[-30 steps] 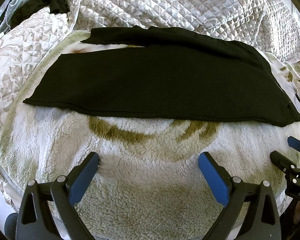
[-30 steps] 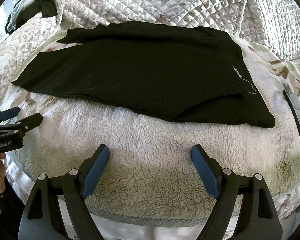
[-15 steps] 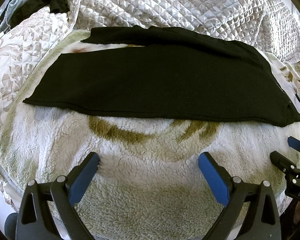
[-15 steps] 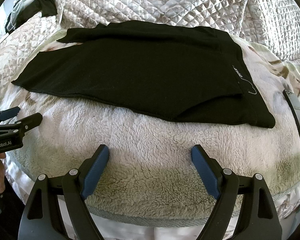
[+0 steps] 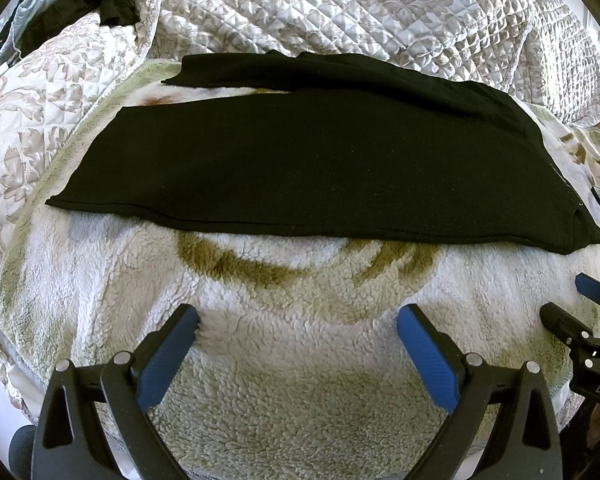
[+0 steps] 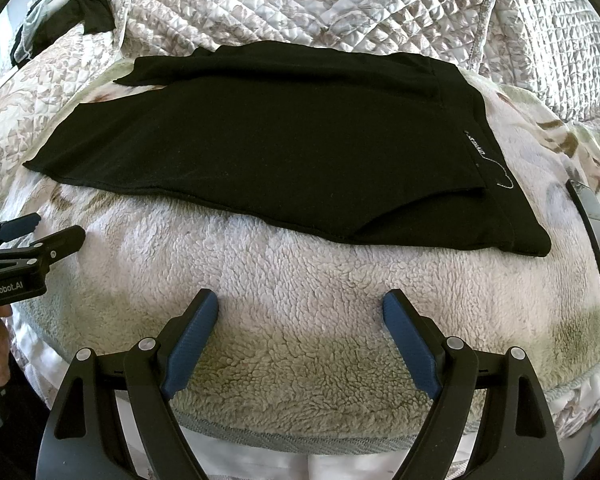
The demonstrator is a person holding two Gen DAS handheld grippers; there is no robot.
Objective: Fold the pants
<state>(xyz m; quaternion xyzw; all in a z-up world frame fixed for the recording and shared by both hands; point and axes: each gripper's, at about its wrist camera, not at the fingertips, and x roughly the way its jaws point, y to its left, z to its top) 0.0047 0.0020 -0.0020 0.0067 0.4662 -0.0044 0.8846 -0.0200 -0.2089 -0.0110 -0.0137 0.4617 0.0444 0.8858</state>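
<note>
Black pants (image 5: pixel 308 164) (image 6: pixel 260 152) lie flat across a fluffy white blanket (image 5: pixel 292 344) (image 6: pixel 300 292), legs stacked toward the left, waistband with small white lettering at the right. My left gripper (image 5: pixel 298 320) hovers open over the blanket, short of the pants' near edge, nothing between its blue pads. My right gripper (image 6: pixel 300 304) is likewise open and empty, in front of the pants' right half. Each gripper shows at the edge of the other's view: the right gripper (image 5: pixel 572 304) and the left gripper (image 6: pixel 40 228).
A quilted floral bedspread (image 5: pixel 340 12) (image 6: pixel 340 8) rises behind the pants. Dark clothing (image 5: pixel 80 4) (image 6: pixel 84 12) lies at the far left. A dark phone-like slab (image 6: pixel 592 236) rests on the blanket right of the waistband. The blanket's front edge (image 6: pixel 292 436) drops off close to me.
</note>
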